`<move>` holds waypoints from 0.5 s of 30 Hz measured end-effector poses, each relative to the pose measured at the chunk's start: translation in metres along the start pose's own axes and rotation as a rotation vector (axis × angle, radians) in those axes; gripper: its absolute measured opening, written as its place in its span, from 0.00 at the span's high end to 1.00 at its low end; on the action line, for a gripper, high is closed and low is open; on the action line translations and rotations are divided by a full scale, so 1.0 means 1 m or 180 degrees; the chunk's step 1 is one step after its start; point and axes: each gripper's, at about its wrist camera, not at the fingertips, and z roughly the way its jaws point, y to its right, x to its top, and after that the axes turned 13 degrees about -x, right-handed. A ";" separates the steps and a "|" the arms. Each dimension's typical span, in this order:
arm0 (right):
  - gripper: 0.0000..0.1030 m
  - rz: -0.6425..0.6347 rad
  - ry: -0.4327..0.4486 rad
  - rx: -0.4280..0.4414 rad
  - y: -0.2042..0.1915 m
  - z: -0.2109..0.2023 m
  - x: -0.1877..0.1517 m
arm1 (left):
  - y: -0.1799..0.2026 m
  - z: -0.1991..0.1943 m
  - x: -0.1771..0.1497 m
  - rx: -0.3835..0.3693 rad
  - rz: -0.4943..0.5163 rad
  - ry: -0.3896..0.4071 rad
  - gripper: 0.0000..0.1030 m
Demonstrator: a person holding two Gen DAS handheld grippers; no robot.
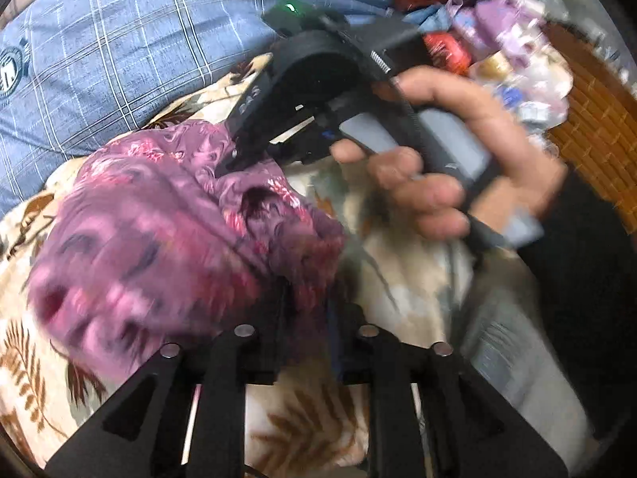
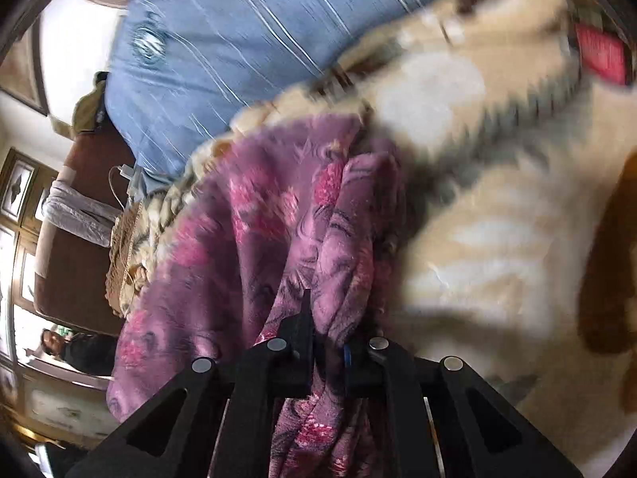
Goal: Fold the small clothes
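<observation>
2 tools, left (image 1: pixel 306 302) and right (image 2: pixel 328 342), pinch purple floral cloth (image 1: pixel 159 231); right tool lettering unreadable.

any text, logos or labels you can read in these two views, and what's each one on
"DAS": white letters on a finger of the right gripper, left wrist view.
Round emblem on the blue checked cloth: lettering too blurred.
Red packet: print unreadable.
Right wrist view: nothing legible.

Leaf-print cream blanket (image 1: pixel 36 362) (bed cover) under purple floral cloth (image 1: pixel 159 231), blue checked pillow (image 1: pixel 119 51).
</observation>
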 end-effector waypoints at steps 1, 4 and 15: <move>0.86 0.0060 0.0018 0.0059 0.002 -0.001 0.000 | -0.001 -0.015 -0.005 -0.0087 -0.0033 0.0095 0.68; 0.44 0.0042 0.0228 0.0091 -0.004 -0.020 -0.003 | -0.008 -0.064 -0.026 0.0114 -0.0158 0.0380 0.43; 0.25 0.0573 0.0896 -0.0367 -0.020 -0.087 -0.102 | -0.070 -0.071 -0.064 0.0674 -0.0767 0.0319 0.39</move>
